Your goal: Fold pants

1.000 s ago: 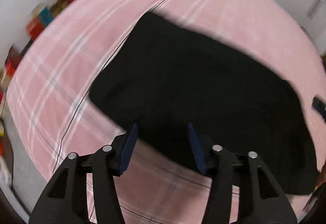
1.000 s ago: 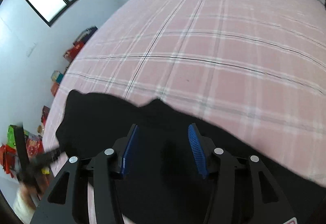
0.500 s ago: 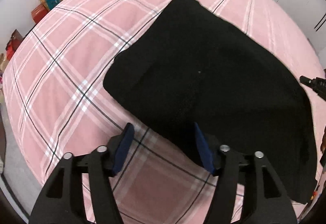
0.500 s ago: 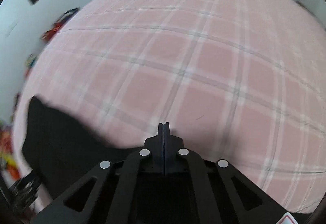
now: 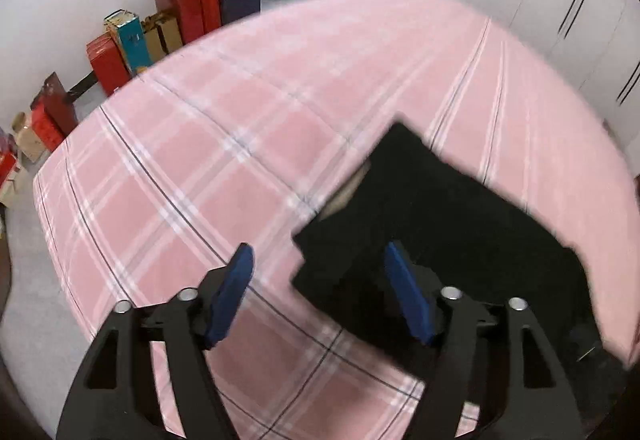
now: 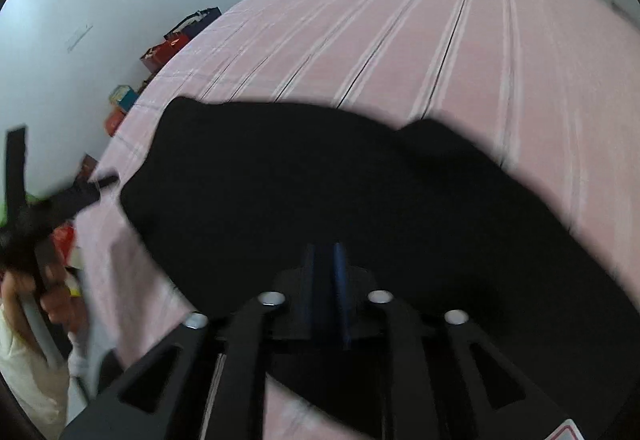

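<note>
Directly ahead of both pairs of tongs: black pants (image 5: 460,220), folded into a flat dark slab on a pink plaid bed (image 5: 200,167).

From the left wrist view, left tongs (image 5: 320,288) spread wide and opening further, blue pads well apart, nothing gripped. Near corner of the pants sitting between the pads and just beyond, mostly toward the right-hand pad; pink bedding showing past the other pad. Long axis of the garment running diagonally, from the near corner by the tongs up and away to the right. Edges sharp and angular on the left side, with a stepped notch where layers overlap. A pale patch peeking out along the upper left edge, too blurred to identify.

From the right wrist view, right tongs (image 6: 324,280) only narrowly parted and opening, pads close together above the black cloth. Fabric filling the space under and around the fingers; no clear fold pinched between the pads, though dark on dark hides the exact contact. Pants (image 6: 340,199) stretching wide across this view, left to right, with a soft bump on the far edge.

Probably the right tongs sitting over the middle of the garment, the left tongs at its corner, so likely nearer to an edge worth lifting. Cloth matte, thick-looking, limp, likely to sag when raised.

Gift bags and boxes (image 5: 160,27) lined along the far wall; a person's hand on the left tongs, blurred, at the left edge of the right wrist view.
</note>
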`<state>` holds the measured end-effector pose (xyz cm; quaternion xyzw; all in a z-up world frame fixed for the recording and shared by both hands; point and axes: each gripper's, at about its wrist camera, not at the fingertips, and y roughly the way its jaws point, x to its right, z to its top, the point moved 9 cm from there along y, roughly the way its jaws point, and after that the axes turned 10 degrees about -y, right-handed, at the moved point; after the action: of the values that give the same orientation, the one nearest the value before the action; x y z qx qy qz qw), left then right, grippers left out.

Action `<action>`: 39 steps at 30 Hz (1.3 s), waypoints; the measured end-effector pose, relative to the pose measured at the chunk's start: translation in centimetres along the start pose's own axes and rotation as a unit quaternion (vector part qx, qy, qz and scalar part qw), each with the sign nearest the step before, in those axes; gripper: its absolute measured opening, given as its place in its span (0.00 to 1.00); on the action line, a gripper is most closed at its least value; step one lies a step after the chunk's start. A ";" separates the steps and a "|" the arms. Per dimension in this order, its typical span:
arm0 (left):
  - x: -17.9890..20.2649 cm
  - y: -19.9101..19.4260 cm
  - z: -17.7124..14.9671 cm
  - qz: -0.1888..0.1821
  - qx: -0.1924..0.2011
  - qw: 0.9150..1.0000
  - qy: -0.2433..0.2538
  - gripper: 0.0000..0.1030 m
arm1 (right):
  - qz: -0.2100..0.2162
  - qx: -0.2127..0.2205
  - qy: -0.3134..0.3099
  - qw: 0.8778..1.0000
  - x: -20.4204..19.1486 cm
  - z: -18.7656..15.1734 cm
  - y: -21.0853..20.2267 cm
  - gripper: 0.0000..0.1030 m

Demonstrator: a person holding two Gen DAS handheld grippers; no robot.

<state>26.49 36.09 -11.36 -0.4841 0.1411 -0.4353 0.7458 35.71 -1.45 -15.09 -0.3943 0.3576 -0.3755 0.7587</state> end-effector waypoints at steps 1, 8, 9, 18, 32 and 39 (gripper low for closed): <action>-1.0 -0.5 0.5 0.001 0.006 1.000 -0.004 0.77 | 0.012 0.001 -0.011 1.000 -1.8 -0.1 0.3 0.41; -6.0 -3.9 -0.9 0.008 -0.003 0.999 -0.047 0.79 | -0.008 -0.015 -0.230 0.973 -15.4 1.4 4.4 0.64; -6.7 -3.6 -1.3 0.012 -0.007 0.999 -0.045 0.79 | -0.018 -0.016 -0.252 0.968 -16.5 1.7 5.2 0.64; -8.6 -2.7 -4.5 0.016 -0.027 1.000 -0.001 0.79 | -0.009 -0.025 -0.234 0.972 -17.0 5.6 7.0 0.04; 11.0 1.8 -5.8 -0.169 -0.104 0.976 0.094 0.79 | -0.093 0.095 -0.168 0.977 -8.7 18.7 -5.5 0.05; 9.4 10.4 0.5 0.021 -0.031 0.998 0.044 0.67 | -0.057 0.089 -0.179 0.978 -11.3 17.2 -4.4 0.05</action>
<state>37.62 30.55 -17.95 -0.4846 0.1978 -0.4355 0.7324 43.66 12.01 -1.02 -0.4054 0.1581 -0.3720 0.8199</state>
